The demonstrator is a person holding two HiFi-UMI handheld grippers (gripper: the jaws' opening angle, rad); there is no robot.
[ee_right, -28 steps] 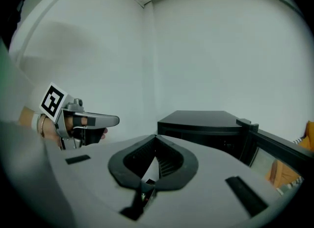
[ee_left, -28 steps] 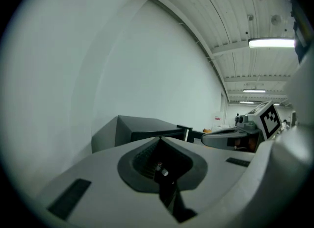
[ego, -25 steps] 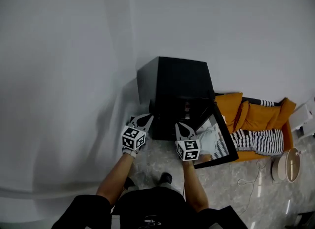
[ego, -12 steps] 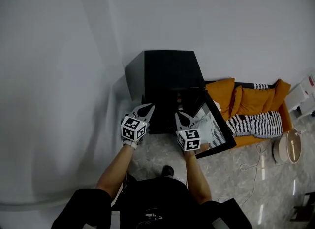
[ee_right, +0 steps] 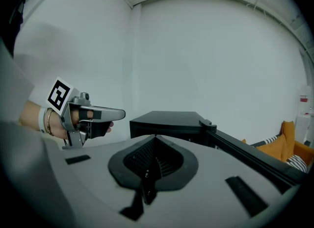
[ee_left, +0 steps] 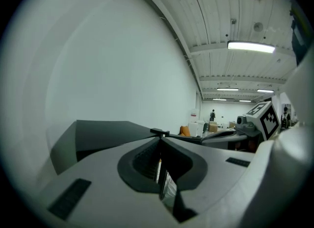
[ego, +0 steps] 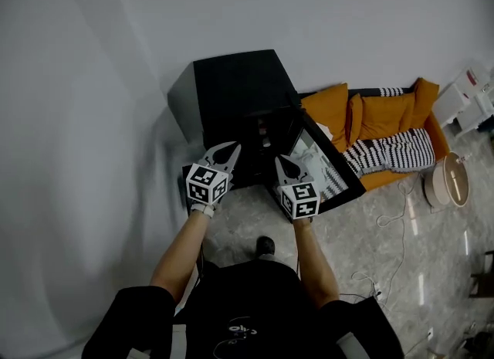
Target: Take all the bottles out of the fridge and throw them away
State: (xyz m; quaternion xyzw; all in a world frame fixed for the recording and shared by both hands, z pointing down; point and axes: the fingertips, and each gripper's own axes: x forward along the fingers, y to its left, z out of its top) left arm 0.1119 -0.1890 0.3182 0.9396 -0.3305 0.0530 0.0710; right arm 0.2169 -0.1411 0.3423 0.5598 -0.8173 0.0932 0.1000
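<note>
A small black fridge [ego: 235,79] stands against the white wall, its door [ego: 324,172] swung open to the right. A few small pale shapes [ego: 267,130] show on its dark shelves, too small to tell as bottles. My left gripper [ego: 228,149] hovers at the left front of the fridge, jaws shut and empty. My right gripper [ego: 282,161] hangs by the open door, also shut with nothing in it. In the left gripper view the shut jaws [ee_left: 159,136] point over the fridge top [ee_left: 98,134]. In the right gripper view the jaws [ee_right: 155,136] face the fridge [ee_right: 167,121], with the left gripper [ee_right: 98,116] beside it.
An orange sofa [ego: 370,114] with striped cushions [ego: 390,149] sits right of the fridge door. A round pale object [ego: 450,181] and a loose cable [ego: 401,218] lie on the stone floor. White boxes [ego: 463,95] stand at far right. My shoe [ego: 265,245] is below the grippers.
The head view has swung, so the fridge now sits higher and further left. Both grippers have shifted together along the fridge front, towards the open side. Both stay shut.
</note>
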